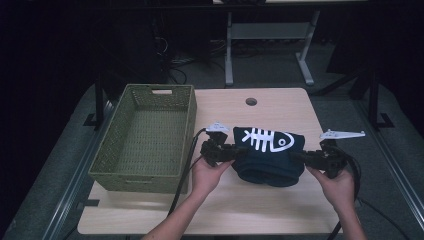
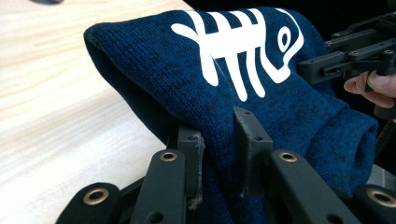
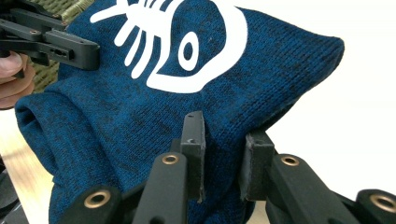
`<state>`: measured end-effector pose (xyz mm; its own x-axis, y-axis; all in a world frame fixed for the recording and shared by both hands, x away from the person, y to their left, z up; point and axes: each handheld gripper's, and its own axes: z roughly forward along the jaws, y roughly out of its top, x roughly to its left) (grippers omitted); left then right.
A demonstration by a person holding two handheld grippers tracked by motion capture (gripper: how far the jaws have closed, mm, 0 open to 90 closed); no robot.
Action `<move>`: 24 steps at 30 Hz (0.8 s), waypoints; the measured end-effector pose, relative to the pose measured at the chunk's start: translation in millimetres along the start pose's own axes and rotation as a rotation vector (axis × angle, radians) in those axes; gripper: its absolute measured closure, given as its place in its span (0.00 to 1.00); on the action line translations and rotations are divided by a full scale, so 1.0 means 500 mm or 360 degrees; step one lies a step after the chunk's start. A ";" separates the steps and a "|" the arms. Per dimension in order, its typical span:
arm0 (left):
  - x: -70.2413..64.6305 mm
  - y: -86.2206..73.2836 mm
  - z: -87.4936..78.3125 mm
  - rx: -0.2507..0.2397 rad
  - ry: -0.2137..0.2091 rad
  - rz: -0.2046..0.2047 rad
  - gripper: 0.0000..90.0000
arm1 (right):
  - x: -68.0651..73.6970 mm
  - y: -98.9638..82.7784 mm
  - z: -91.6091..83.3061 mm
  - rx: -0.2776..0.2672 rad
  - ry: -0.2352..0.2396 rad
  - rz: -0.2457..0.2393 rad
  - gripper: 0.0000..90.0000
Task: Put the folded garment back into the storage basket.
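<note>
Both tongs, left [image 1: 226,151] and right [image 1: 303,158], pinch folds of the sweater [image 1: 267,155]; uneven lifting toward the basket [image 1: 145,172] at 9 o'clock could unfold it.

The folded garment [image 1: 269,156] is a soft, matt dark-blue knit — its white fishbone print [image 1: 266,140] smooth and flat. The table [image 1: 280,210] shows pale wood grain, the green basket [image 1: 145,140] a rough weave, and the left gripper [image 2: 219,154] matt black plastic with brass-coloured rivets.

both grippers, the left gripper [image 1: 226,151] and the right gripper [image 1: 311,158], are matte black linkages with brass-ringed pivots, each topped by a grey three-cornered plate [image 1: 217,127] and trailing a thick black cable [image 1: 186,167]; forearms bare.
</note>
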<state>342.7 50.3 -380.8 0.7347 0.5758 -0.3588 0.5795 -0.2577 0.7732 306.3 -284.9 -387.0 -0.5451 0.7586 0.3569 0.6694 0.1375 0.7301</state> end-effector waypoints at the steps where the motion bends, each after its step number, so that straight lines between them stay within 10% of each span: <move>1: -0.001 0.003 -0.004 -0.0008 0.0001 0.0002 0.82 | 0.002 0.002 -0.002 -0.0007 0.0001 -0.0002 0.83; 24: 0.004 0.026 -0.068 -0.0054 -0.0001 -0.0008 0.82 | 0.050 0.049 -0.008 -0.0037 0.0030 -0.0057 0.83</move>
<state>339.4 74.4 -353.8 0.7321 0.5763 -0.3632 0.5709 -0.2283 0.7886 307.1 -265.4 -357.8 -0.5780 0.7413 0.3412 0.6375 0.1492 0.7558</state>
